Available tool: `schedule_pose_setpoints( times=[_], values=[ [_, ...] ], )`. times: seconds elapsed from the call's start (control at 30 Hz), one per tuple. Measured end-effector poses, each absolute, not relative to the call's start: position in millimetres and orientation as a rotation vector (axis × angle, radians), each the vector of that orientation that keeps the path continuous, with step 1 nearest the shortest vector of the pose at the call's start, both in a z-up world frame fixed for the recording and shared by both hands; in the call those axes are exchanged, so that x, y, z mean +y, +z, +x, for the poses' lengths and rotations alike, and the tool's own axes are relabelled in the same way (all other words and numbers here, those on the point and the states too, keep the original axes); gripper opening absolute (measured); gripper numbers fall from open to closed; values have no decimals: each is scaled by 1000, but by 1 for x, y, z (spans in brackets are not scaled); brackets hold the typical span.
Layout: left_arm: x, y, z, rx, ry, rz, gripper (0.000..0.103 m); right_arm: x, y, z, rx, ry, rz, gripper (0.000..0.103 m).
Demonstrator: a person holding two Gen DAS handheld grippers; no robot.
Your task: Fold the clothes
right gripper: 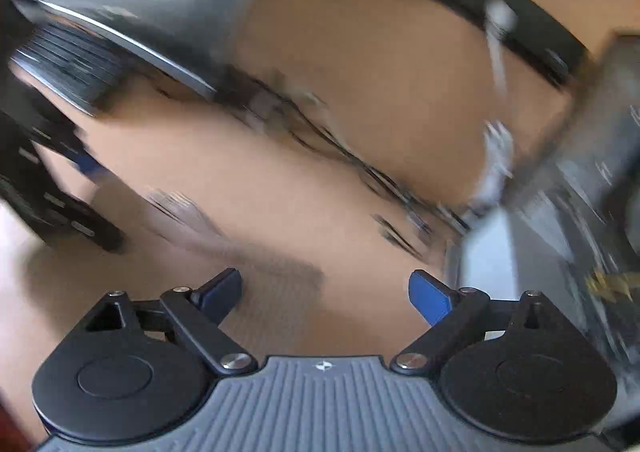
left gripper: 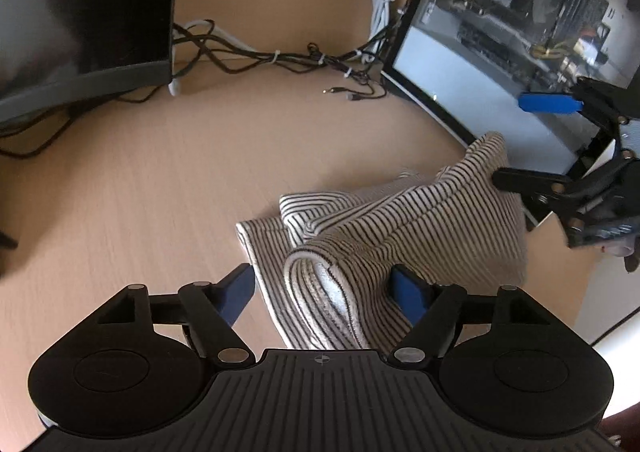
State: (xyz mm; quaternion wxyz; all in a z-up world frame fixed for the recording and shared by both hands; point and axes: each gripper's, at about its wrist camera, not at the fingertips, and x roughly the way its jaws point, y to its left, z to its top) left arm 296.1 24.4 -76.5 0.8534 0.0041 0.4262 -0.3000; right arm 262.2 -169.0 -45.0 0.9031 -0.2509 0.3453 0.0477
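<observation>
In our left wrist view, the striped garment (left gripper: 384,236), white with thin dark lines, lies bunched on the wooden desk (left gripper: 132,188), running from the centre of the frame toward 3 o'clock. Its nearest rolled fold sits between the blue pads of our left gripper (left gripper: 324,290), whose jaws stand wide with the cloth passing between them; the right-hand pad is just beside the fabric, the left-hand one near its edge, and we cannot tell whether either one touches.

At 3 o'clock our right gripper (left gripper: 520,140) enters the same view, spread open: one black finger (left gripper: 528,178) lies against the raised far corner of the garment, while the blue-padded one stands well above it, apart from the cloth.

At 10 o'clock stands a dark monitor (left gripper: 84,12); a tangle of black and white cables (left gripper: 288,60) runs across the desk at 12 o'clock toward an open-sided computer case (left gripper: 520,20) at 2 o'clock.

Our right wrist view is heavily blurred. We make out the right gripper's pads set wide apart, with bare desk showing between them. A striped smear at 9 o'clock may be the garment, but we cannot tell for sure.
</observation>
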Motion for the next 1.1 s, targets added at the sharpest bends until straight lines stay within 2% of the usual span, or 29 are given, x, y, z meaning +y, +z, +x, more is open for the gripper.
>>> schedule_pose_setpoints(
  times=[0.07, 0.17, 0.3, 0.43, 0.53, 0.63, 0.73, 0.87, 0.93, 1.0, 1.1],
  values=[
    [23, -84, 302, 914, -630, 14, 85, -177, -79, 276, 794, 29, -497, 91],
    [25, -89, 309, 936, -634, -13, 86, -191, -105, 285, 818, -33, -379, 101],
    [26, -86, 307, 932, -645, 15, 88, -197, -99, 283, 825, -57, -294, 101],
    [23, -64, 303, 871, -669, 113, 84, -205, -81, 274, 838, -60, -164, 100],
    [22, -42, 307, 826, -718, 129, 84, -225, -61, 255, 856, -36, 51, 101],
    [8, -48, 321, 850, -761, 124, 89, -245, -49, 228, 898, 21, 284, 101],
    [-6, -54, 334, 875, -805, 119, 89, -256, -63, 211, 1003, 105, 497, 103],
    [-25, -62, 352, 907, -863, 112, 90, -246, -81, 198, 1061, 163, 532, 102],
    [-34, -67, 361, 925, -890, 107, 92, -239, -90, 193, 1084, 190, 531, 96],
    [-30, -74, 370, 972, -886, 66, 96, -238, -99, 195, 1092, 209, 578, 78],
    [-20, -83, 379, 1027, -857, 4, 96, -239, -103, 209, 1083, 226, 597, 76]
  ],
)
